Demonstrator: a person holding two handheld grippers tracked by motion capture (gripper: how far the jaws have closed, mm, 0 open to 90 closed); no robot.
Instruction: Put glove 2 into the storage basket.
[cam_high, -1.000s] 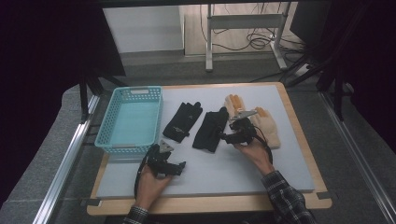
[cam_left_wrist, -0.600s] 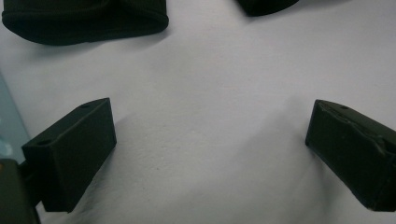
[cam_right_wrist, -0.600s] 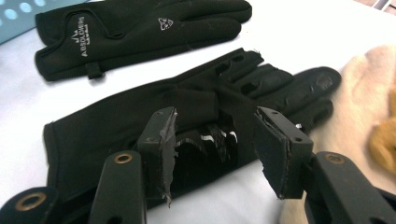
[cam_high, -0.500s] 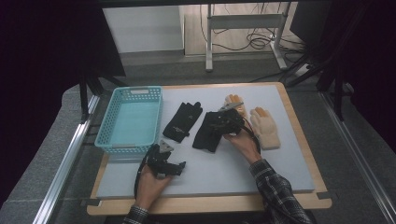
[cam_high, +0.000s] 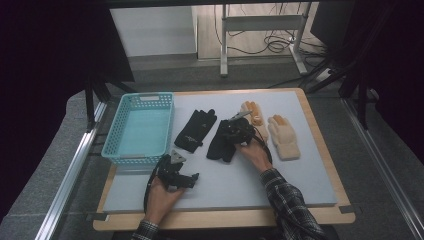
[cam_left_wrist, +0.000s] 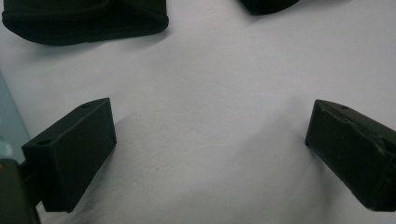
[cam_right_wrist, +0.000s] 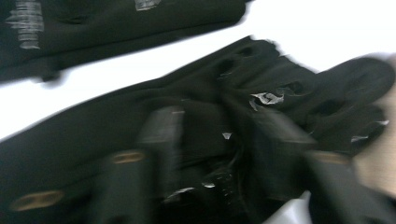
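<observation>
Two black gloves lie mid-table: one (cam_high: 194, 131) near the basket, the other (cam_high: 220, 145) to its right. My right gripper (cam_high: 231, 131) is down on the right black glove (cam_right_wrist: 280, 70), and its jaws have just been closing. In the blurred right gripper view, bunched glove fabric sits pinched between the jaws of the right gripper (cam_right_wrist: 219, 144). The other black glove (cam_right_wrist: 93, 23) lies beyond. My left gripper (cam_high: 192, 179) rests near the front edge. In its own view the left gripper (cam_left_wrist: 210, 140) stands open over bare white mat, with nothing between the jaws.
A light blue mesh basket (cam_high: 138, 96) stands at the left of the white mat (cam_high: 240, 185). Two tan gloves (cam_high: 252, 114) (cam_high: 283, 135) lie to the right of the black ones. A wooden rim (cam_high: 225, 217) frames the mat.
My right gripper moved left from beside the tan gloves onto the right black glove and lowered onto it. The left gripper stayed put.
</observation>
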